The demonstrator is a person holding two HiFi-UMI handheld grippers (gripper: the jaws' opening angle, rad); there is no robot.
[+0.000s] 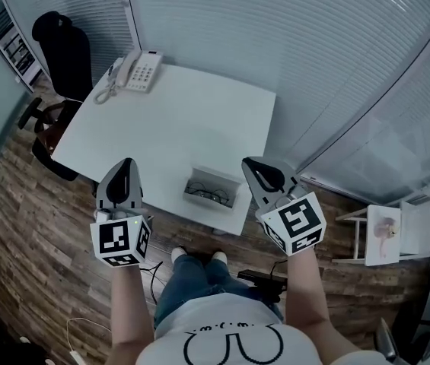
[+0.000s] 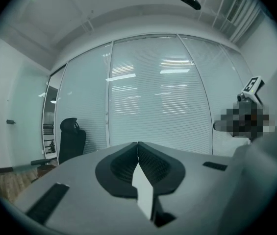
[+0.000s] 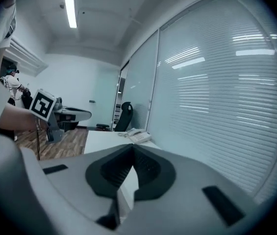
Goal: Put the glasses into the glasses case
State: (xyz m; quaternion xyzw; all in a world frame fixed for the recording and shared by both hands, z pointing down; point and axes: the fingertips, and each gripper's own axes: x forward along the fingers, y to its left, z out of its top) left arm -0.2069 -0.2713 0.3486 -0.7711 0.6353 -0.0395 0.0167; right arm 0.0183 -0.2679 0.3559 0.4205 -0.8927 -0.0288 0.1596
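Glasses [image 1: 208, 195], thin and dark-framed, lie inside the open white rectangular glasses case [image 1: 216, 172] in the head view. The case sits at the near edge of the white table [image 1: 199, 120]. The grey left gripper [image 1: 127, 169] hangs left of the case and the grey right gripper [image 1: 256, 169] right of it. Both are apart from it. A white desk telephone [image 1: 140, 72] stands far beyond the case. In the left gripper view the jaws are pressed together on nothing, before window blinds. In the right gripper view the jaws are likewise together and empty.
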